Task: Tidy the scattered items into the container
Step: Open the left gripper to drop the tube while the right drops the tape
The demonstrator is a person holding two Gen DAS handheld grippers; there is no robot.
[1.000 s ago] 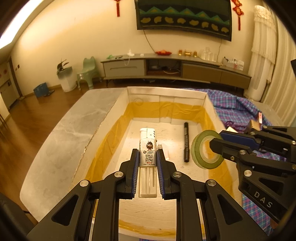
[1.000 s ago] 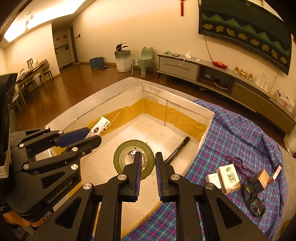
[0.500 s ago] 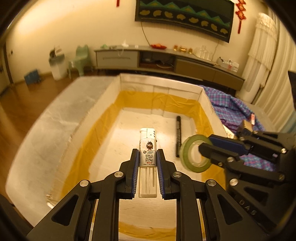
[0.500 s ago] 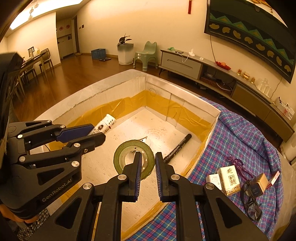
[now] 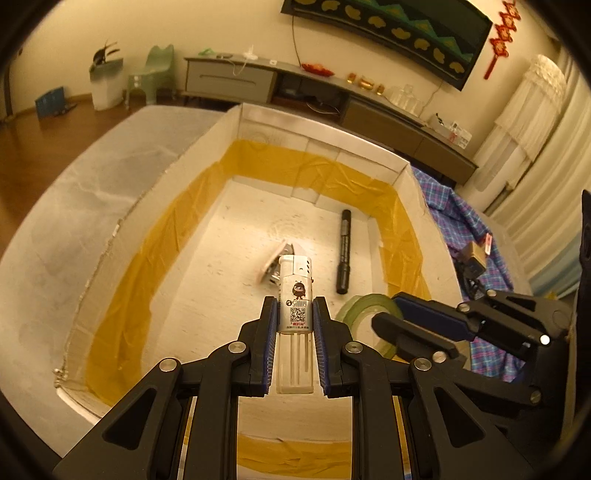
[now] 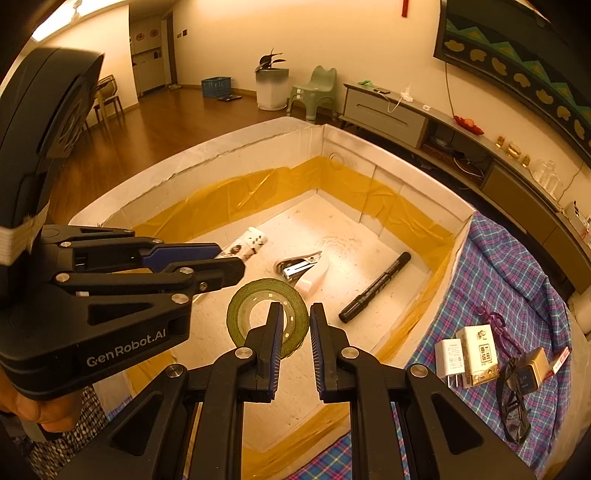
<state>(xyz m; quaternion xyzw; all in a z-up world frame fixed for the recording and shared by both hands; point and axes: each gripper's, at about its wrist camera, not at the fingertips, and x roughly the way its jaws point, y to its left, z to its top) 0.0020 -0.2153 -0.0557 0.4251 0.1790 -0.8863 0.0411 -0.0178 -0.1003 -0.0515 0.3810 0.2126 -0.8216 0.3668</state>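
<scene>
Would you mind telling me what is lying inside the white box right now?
On the box floor lie a black marker and a stapler. The left gripper and tape roll hide the floor beneath them.

Background was pretty homey: a long grey TV cabinet (image 6: 388, 114) ran along the wall, a little green chair (image 6: 314, 90) sat next to a white planter (image 6: 272, 86), and a blue crate (image 6: 216, 86) sat on the wood floor (image 6: 155, 122). Dark patterned hanging (image 5: 388, 26) up top.

Marble table (image 5: 74, 206) under white box (image 6: 417, 173), plaid cloth (image 6: 517, 280)
</scene>
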